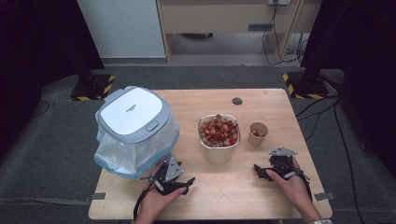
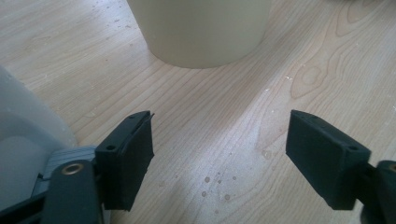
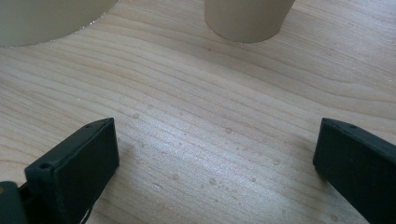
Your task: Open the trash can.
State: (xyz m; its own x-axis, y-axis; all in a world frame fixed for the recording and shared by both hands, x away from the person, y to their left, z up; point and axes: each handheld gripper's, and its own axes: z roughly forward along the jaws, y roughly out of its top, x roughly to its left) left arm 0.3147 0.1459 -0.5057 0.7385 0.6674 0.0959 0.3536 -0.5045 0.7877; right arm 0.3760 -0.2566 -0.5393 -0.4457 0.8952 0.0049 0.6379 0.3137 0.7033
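Two grippers rest low over the near half of the wooden bench [image 1: 275, 100], one in each of the person's hands.

Left gripper [image 1: 180, 179]: positioned near the front edge, just beside the lower right corner of the bin. Its jaws stand wide apart with bare wood between them; nothing is held. In the left gripper view, the jaws point toward the base of the large tub [image 2: 201, 30], which stands apart from them. The pale wall of the bin liner [image 2: 23, 140] lies along the left edge of that view.

Right gripper [image 1: 261, 171]: positioned on the right side of the bench, near the front edge. Its jaws are likewise spread wide and empty, with only the bench surface between them. In the right gripper view, the small paper cup [image 3: 247, 18] stands ahead of the jaws and well clear of them; the tub appears at the upper left corner.

Items on the bench:
- The large tub [image 1: 219, 140] stands upright at the centre, filled with red and pale pieces.
- The small paper cup [image 1: 258, 134] stands upright just to the right of the tub, apart from it, with a few pieces inside.
- The bin [image 1: 133, 114], lid shut and fitted with a translucent liner [image 1: 116, 158], occupies the left side.

Small droplets mark the wood between both sets of jaws.
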